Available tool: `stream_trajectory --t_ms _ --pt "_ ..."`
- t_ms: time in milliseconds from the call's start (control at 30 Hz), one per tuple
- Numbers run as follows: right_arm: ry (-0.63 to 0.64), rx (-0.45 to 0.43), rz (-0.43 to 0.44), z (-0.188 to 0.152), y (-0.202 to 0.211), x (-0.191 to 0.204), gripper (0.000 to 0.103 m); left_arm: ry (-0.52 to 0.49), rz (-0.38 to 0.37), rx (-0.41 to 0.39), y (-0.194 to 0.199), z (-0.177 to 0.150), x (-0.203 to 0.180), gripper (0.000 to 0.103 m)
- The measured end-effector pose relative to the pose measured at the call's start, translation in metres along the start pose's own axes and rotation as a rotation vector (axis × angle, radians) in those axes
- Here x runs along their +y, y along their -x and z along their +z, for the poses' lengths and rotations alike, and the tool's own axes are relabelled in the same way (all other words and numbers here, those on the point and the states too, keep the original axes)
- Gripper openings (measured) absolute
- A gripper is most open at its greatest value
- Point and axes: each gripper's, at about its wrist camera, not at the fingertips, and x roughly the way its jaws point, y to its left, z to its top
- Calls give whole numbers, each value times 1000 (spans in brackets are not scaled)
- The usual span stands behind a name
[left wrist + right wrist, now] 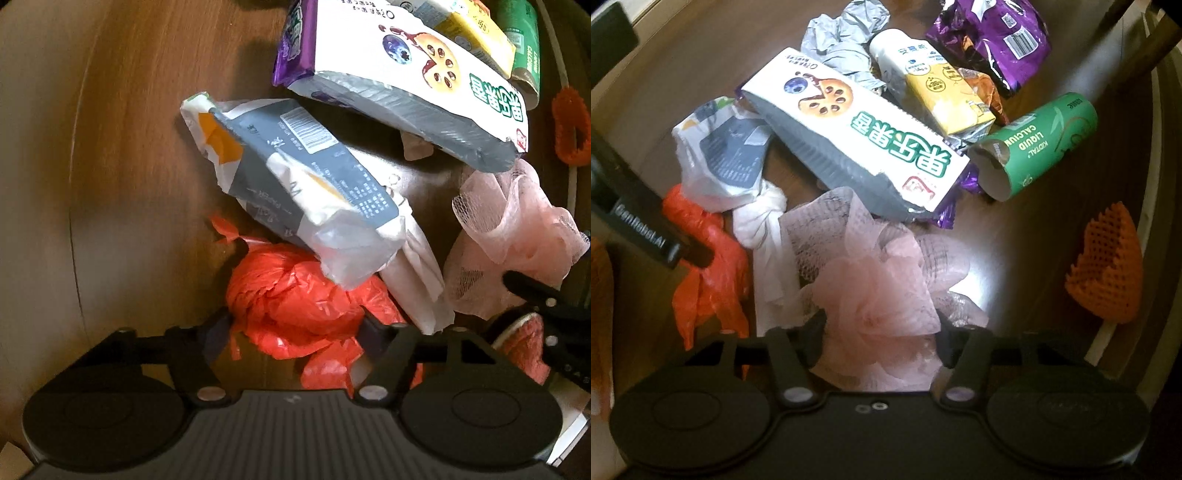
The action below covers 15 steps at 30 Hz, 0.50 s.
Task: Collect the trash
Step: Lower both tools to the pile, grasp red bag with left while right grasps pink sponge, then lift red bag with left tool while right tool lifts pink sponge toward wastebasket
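Bare wooden table [122, 155] lies open left of the left gripper [295, 328], fingers spread wide around the red plastic bag [295, 299]. The right gripper [881, 334] likewise straddles the pink mesh netting [875, 288], trash crowding ahead.

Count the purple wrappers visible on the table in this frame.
2. One large purple wrapper lies at the far end beyond the yellow carton; another purple wrapper pokes out from under the white cookie box. More may be hidden under the pile.

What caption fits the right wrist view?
Right tongs around a pink mesh sponge amid wrappers on a wooden table.
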Motion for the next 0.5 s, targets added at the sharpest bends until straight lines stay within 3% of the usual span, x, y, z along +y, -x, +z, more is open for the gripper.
stream_trajectory --t_ms 100,333,500 --pt "21 8 42 -3 9 -2 36 -49 -10 13 6 -2 7 61" --pt "23 14 128 -4 44 -20 29 -196 19 -8 45 -12 24 59" --pt "-80 -60 133 -3 98 -22 28 -186 32 -113 120 -21 26 59"
